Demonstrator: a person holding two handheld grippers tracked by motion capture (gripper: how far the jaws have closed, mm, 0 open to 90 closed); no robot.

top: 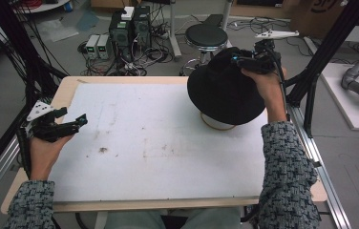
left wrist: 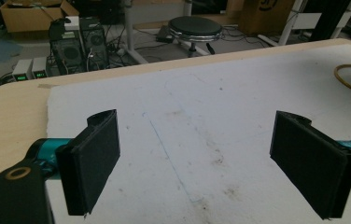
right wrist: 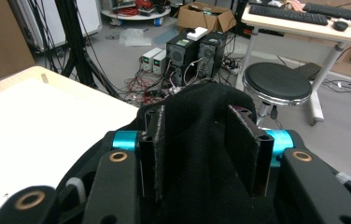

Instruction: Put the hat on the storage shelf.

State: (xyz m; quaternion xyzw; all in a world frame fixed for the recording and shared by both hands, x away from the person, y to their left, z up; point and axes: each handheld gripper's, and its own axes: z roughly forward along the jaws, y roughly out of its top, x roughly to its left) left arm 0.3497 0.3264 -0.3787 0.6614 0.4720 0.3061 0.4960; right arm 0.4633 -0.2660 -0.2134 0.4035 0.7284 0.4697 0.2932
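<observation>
- My right tongs point(top: 244, 61) sit at the top of the black hat point(top: 223, 90), on its far right side; the hand behind them comes in from the right edge of the desk point(top: 68, 88).
- In the right gripper view, a raised fold of the hat's cloth point(right wrist: 201, 135) stands between my two pads point(right wrist: 243, 149). The jaws are partly spread; the cloth touches the left pad, and I cannot tell whether the right pad still presses on it.
- The hat rests over a pale round stand point(top: 218, 125) at the far right of the white mat point(top: 144, 143), its brim drooping around the stand.
- My left tongs point(top: 68, 125) hover over the left edge of the mat, well apart from the hat, jaws spread wide with nothing between them; bare stained mat lies beyond the pads point(left wrist: 94, 158).
- Behind the desk stands a round black stool point(top: 206, 36) beside computer towers point(top: 130, 28).
</observation>
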